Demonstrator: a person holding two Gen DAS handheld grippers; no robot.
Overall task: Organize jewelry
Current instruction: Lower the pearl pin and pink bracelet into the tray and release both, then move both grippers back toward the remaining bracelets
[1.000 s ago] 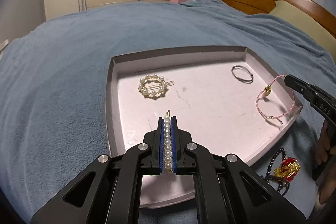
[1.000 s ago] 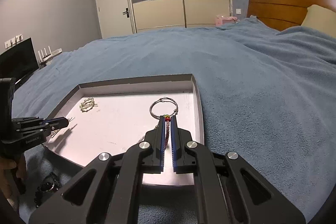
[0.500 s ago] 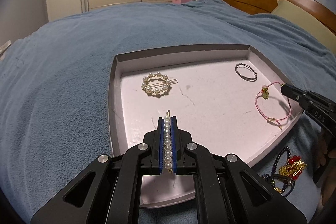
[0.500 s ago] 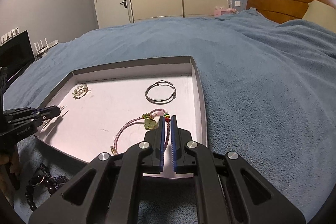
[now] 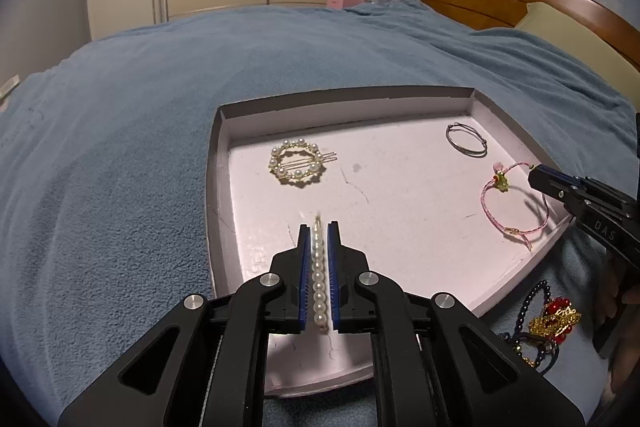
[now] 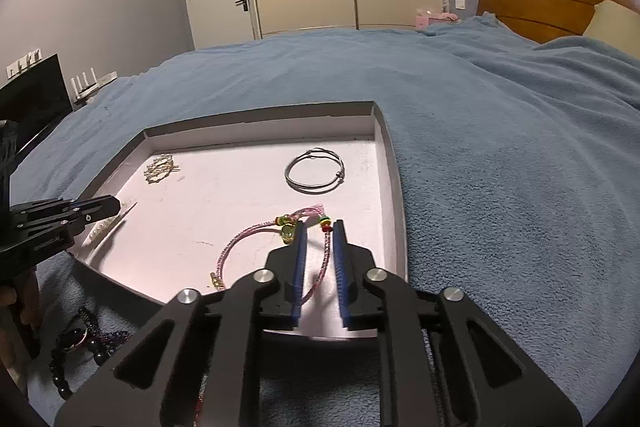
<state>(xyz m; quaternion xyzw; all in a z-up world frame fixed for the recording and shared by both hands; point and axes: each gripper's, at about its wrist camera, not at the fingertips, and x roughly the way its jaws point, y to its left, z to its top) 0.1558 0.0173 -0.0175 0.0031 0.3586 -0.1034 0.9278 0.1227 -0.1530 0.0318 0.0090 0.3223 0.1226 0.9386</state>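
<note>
The pink tray [image 5: 224, 163] held four pieces: one pearl ring clip [image 5: 297, 165], one silver bangle [image 5: 467, 145], one pink cord bracelet [image 5: 514, 201] between the right gripper's [image 6: 319, 227] opening jaws, and one pearl bar clip [image 5: 319, 279] between the left gripper's [image 5: 319, 229] parting jaws

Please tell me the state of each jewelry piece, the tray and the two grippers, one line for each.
left gripper: jaws opening, pearl bar clip between them.
pearl bar clip: low over the tray floor.
right gripper: jaws opening, pink cord between them.
pink cord bracelet: lying in the tray.
round pearl clip: lying flat in the tray.
silver bangle: lying flat in the tray.
tray: resting on the blue blanket.
dark beads: heaped beside the tray.
</note>
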